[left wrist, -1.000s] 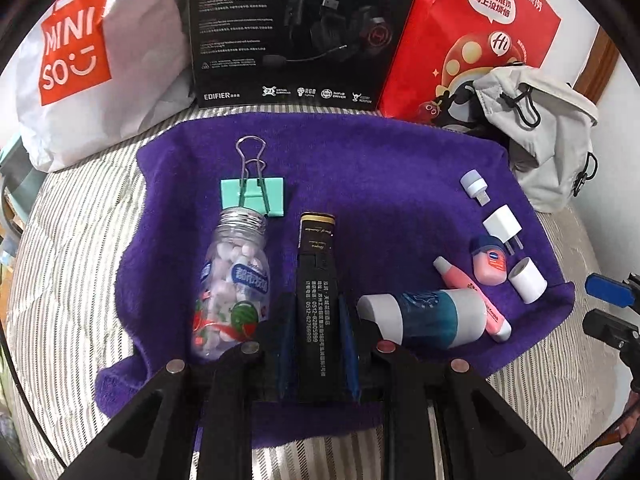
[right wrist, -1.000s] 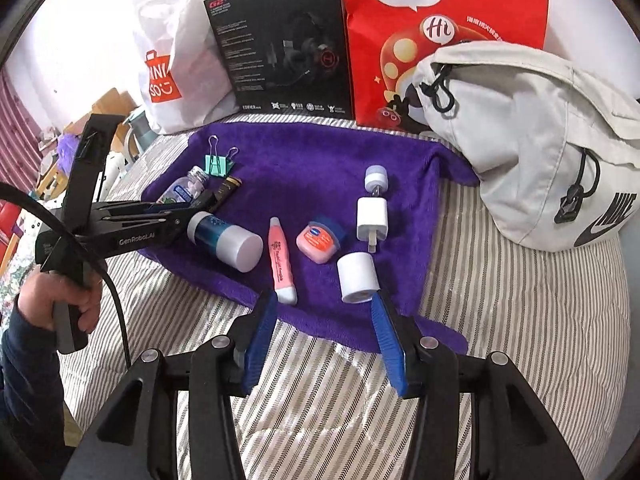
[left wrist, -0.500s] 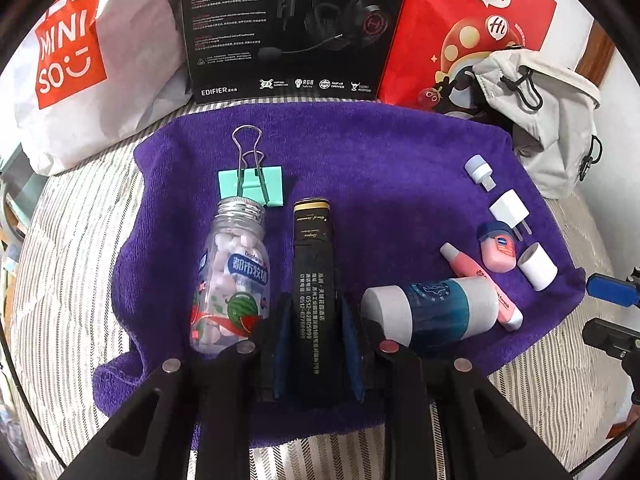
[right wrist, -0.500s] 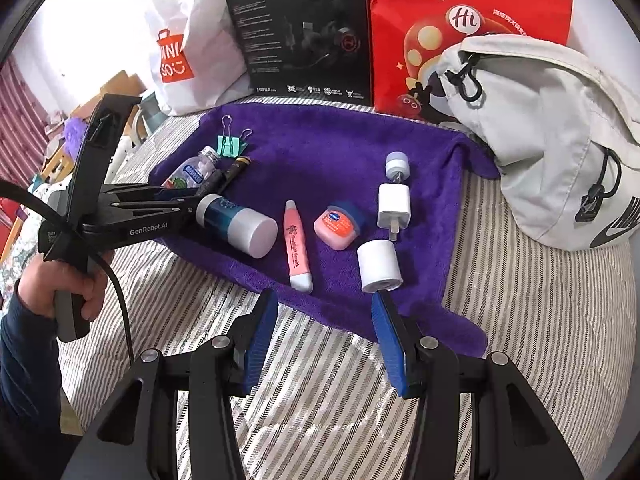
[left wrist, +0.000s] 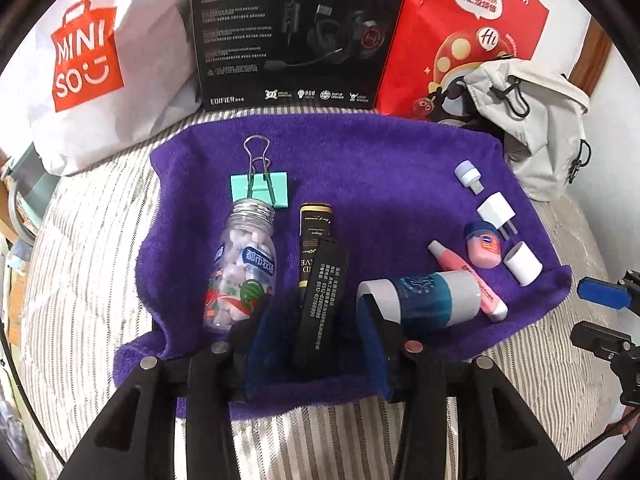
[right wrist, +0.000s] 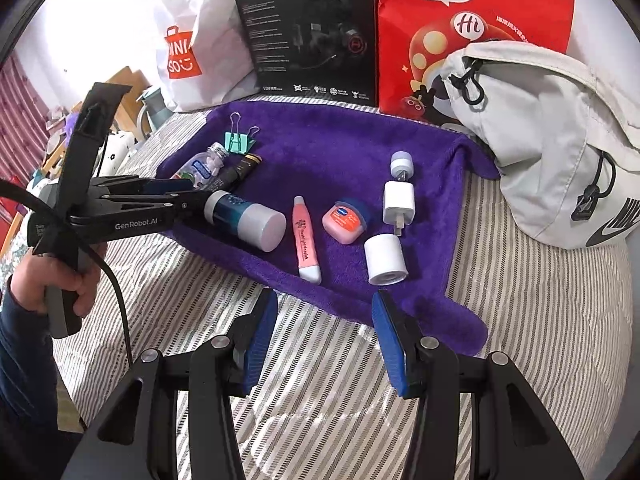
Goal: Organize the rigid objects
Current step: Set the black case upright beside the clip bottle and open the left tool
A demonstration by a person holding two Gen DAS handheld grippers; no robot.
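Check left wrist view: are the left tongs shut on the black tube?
No, the left tongs stand open, with purple towel showing either side of the black tube.

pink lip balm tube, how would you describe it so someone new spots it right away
Start at the purple towel spread on the striped bed. Near its front edge, the pink lip balm tube lies flat between the teal-and-white bottle and the squat pink Vaseline jar. It is the only long, thin pink item, with black lettering and a white end.
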